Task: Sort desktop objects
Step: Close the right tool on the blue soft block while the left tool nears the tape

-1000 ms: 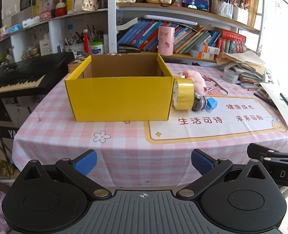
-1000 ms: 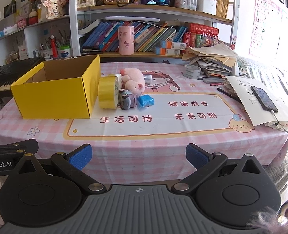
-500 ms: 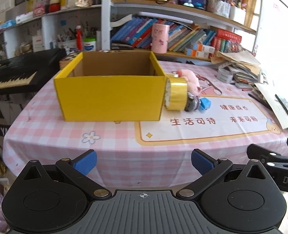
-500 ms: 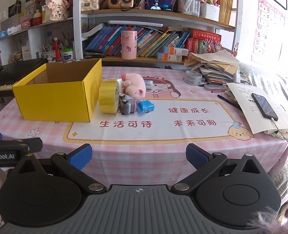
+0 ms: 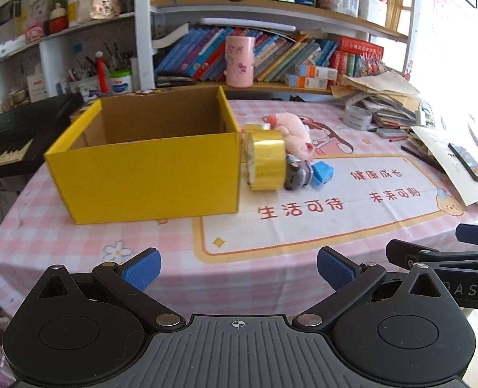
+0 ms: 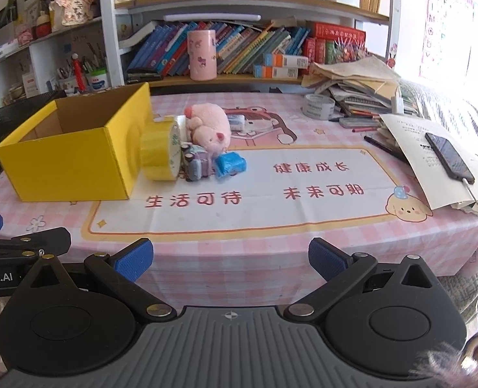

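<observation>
An open yellow cardboard box [image 5: 148, 174] [image 6: 73, 158] stands on the pink checked table; its inside looks empty. Leaning on its right side is a yellow tape roll [image 5: 266, 164] [image 6: 159, 150]. Beside the roll lie a grey toy car [image 5: 296, 176] [image 6: 195, 163], a blue toy [image 5: 322, 172] [image 6: 230, 165] and a pink plush pig [image 5: 292, 132] [image 6: 208, 126]. My left gripper [image 5: 237, 266] is open and empty at the table's near edge. My right gripper [image 6: 229, 258] is open and empty, to the right of the left one.
A paper stack with a phone [image 6: 449, 156] lies at the table's right edge. A clear tape roll [image 6: 318, 106], pens and papers sit at the back right. Bookshelves with a pink canister [image 6: 201, 55] stand behind. A keyboard [image 5: 5, 135] stands left.
Both grippers have moved forward and up towards the table. The box and toys look larger and are seen more from above. Nothing on the table moved.
</observation>
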`<state>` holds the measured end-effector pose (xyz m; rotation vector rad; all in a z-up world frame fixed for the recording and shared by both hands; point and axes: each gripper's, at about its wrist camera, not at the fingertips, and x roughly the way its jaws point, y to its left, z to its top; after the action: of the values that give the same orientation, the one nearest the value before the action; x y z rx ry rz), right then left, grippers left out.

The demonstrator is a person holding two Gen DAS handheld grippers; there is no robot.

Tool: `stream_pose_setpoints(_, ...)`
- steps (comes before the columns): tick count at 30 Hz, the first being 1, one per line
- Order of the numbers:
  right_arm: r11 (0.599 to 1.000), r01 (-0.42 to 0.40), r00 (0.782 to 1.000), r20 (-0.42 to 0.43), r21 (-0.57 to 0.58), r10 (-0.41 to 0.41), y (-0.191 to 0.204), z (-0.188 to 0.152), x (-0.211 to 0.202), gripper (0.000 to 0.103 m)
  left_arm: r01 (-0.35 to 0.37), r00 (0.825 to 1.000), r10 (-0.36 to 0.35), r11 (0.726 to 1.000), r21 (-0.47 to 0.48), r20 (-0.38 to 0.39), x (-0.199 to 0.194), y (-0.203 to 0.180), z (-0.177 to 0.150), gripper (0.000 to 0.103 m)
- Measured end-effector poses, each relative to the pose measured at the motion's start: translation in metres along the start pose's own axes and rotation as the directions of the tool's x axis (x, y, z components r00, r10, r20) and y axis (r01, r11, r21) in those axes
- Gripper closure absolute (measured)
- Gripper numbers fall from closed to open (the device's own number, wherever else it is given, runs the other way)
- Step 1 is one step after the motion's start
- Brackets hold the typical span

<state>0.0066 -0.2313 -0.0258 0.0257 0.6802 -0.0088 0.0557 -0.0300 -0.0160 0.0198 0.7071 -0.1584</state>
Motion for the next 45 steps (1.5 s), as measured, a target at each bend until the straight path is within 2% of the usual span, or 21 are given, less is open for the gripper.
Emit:
stream_pose_setpoints(8,0.998,0.040,0.998,-0.041,0.042,-0.038,-0.038,0.011,0.027,0.002,0.057,0.998,-0.056,0.996,0.073,-0.020,0.035,-0.038,0.021,0.000)
stream_pose_setpoints(13,0.998,0.041,0.997,-0.075,0.051,-0.037,-0.061,0.026,0.053,0.014,0.063,0.998,-0.062,0.992,0.109,-0.006,0.053,-0.060,0.038,0.001)
stream_pose_setpoints(15,0.999,0.024,0.996,-0.085,0.040,-0.021,-0.066,0.033,0.064,0.020,0.044,0.999,-0.044,0.993,0.106,-0.004,0.061,-0.066,0.046,0.002)
stream_pose_setpoints(22,0.997,-0.074,0.991,-0.111,-0.003,0.074,-0.081,0.063,0.104,0.021,-0.055,0.998,0.053,0.995,0.080,0.030,0.079,-0.078,0.075,0.002)
stream_pose_setpoints(27,0.986,-0.154,0.982,-0.122,-0.070,0.144,-0.084,0.080,0.129,0.022,-0.125,0.991,0.121,0.991,0.049,0.063,0.087,-0.089,0.095,0.002)
stream_pose_setpoints(34,0.958,-0.251,0.962,-0.141,-0.137,0.232,-0.084,0.102,0.170,0.024,-0.197,0.975,0.188,0.978,0.068,0.117,0.091,-0.105,0.107,0.002)
stream_pose_setpoints(45,0.923,-0.335,0.937,-0.170,-0.192,0.305,-0.075,0.122,0.218,0.031,-0.255,0.964,0.252,0.967,0.022,0.079,0.104,-0.106,0.113,0.002)
